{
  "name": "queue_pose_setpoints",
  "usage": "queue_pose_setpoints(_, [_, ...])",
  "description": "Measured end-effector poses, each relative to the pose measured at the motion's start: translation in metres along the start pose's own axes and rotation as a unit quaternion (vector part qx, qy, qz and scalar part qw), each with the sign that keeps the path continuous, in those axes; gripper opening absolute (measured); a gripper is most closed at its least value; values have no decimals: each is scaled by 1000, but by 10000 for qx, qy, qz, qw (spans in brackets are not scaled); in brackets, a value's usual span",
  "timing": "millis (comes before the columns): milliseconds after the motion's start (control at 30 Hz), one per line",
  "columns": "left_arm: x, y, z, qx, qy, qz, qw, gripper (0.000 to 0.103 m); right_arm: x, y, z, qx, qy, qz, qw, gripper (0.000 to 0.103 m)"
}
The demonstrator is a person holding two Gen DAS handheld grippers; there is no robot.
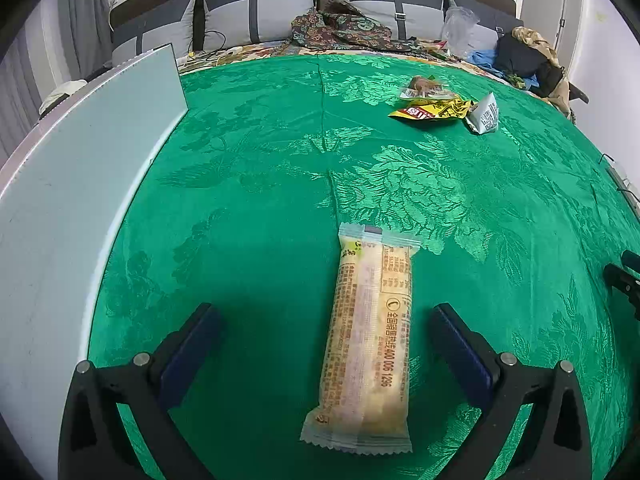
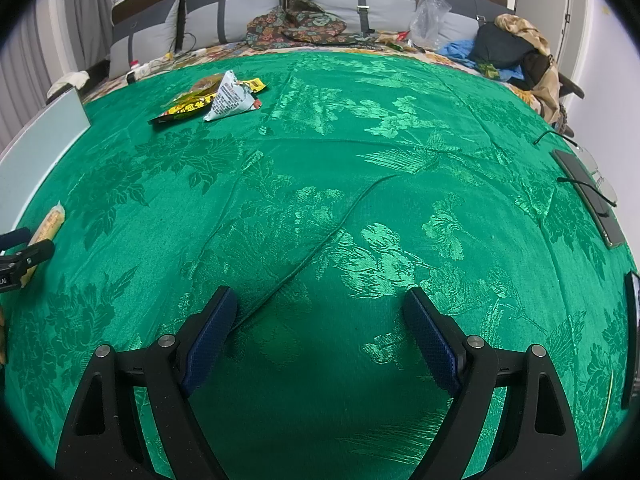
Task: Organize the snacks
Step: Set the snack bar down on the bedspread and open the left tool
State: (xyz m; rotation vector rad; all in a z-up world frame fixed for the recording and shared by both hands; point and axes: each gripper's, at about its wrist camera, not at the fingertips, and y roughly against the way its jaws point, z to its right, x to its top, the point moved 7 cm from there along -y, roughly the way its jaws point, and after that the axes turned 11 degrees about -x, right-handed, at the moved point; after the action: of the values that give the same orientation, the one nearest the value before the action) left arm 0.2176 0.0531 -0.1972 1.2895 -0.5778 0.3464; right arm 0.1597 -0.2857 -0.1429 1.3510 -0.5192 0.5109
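Note:
A long pale yellow snack bar [image 1: 370, 340] in a clear wrapper lies flat on the green cloth [image 1: 260, 160]. It sits between the wide-apart fingers of my left gripper [image 1: 326, 314], and neither pad touches it. Farther off lies a small pile of snacks: a yellow packet [image 1: 434, 109], a white triangular pouch [image 1: 485, 114] and a clear packet with brown contents [image 1: 425, 86]. My right gripper [image 2: 318, 300] stands open over bare cloth, nothing between its fingers. In the right wrist view the same bar [image 2: 47, 226] shows at the far left, and the pile [image 2: 212, 98] at the upper left.
A pale flat board [image 1: 80, 168] lies along the left edge of the cloth. Pillows [image 2: 240, 12], patterned fabric [image 2: 298, 24], a plastic bag [image 2: 428, 16] and piled clothes [image 2: 516, 48] crowd the far end. A dark phone [image 2: 588, 196], glasses and a cable lie at the right edge.

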Motion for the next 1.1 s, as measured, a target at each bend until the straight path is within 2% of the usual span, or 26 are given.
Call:
queue_pose_setpoints(833, [0,0,0,-2,0,2,10000,103,0,-1,0,22,18,-39,10000,90])
queue_pose_setpoints(1000, [0,0,0,-2,-1,2,10000,103,3,-5,-2,15,34,-247,9997,90])
queue_pose_setpoints(1100, [0,-1,0,-3,0,1,10000,103,7,-7,-5,56,120,-533,9985,90])
